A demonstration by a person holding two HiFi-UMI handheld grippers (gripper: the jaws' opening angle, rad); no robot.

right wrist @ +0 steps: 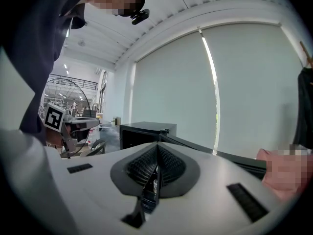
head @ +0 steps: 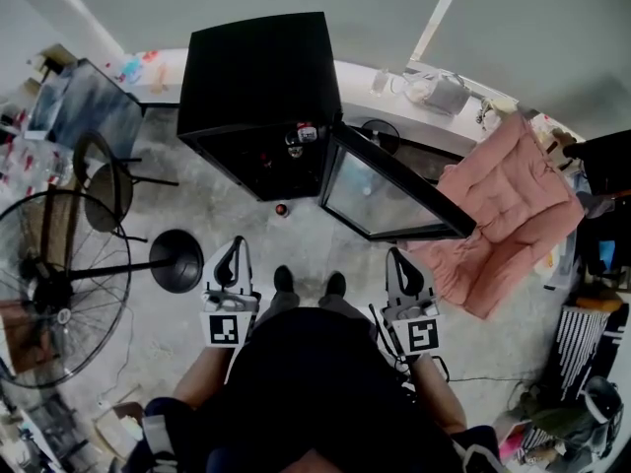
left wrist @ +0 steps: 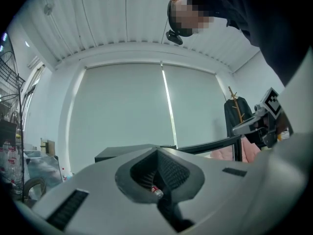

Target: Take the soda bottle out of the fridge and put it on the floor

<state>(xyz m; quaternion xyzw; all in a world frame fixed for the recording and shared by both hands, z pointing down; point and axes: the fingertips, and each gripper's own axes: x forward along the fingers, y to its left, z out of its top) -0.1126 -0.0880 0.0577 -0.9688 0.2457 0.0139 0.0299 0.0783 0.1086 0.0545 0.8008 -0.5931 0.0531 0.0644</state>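
A: Where is the soda bottle (head: 282,209)?
B: On the floor (head: 315,236) at centre frame, just before the open fridge (head: 256,77); well apart from both grippers.
A: And the jaws?
B: The left gripper (head: 235,244) has its jaws pressed together on nothing; the right gripper (head: 397,256) likewise; both sit lower centre, flanking the person's shoes (head: 284,280).

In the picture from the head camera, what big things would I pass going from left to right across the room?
fan → black fridge → open glass door → pink cushion
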